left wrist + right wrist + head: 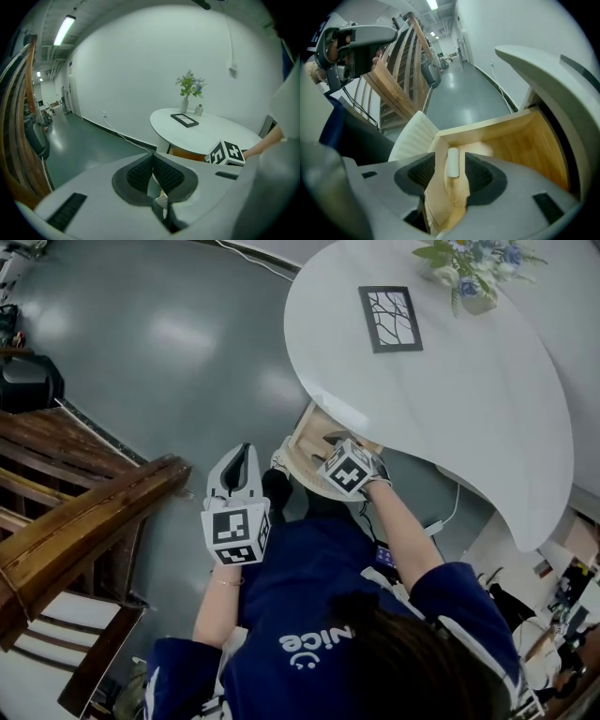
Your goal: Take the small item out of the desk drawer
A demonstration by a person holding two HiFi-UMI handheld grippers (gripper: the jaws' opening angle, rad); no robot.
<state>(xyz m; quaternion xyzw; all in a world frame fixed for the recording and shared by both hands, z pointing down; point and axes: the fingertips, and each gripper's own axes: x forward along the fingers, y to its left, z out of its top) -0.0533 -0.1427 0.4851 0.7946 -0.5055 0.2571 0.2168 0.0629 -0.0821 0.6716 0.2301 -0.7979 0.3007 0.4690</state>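
The wooden drawer stands pulled out from under the white round table. My right gripper reaches into it, its marker cube above the drawer's edge. In the right gripper view a small white oblong item lies on the drawer floor between the open jaws of the right gripper; the pads do not press on it. My left gripper hangs in the air left of the drawer, shut and empty. In its own view the left gripper has its pads touching at the tips.
A framed picture and a vase of flowers stand on the table top. A wooden stair railing rises at the left. The drawer's white ribbed front lies toward me. Grey floor spreads beyond.
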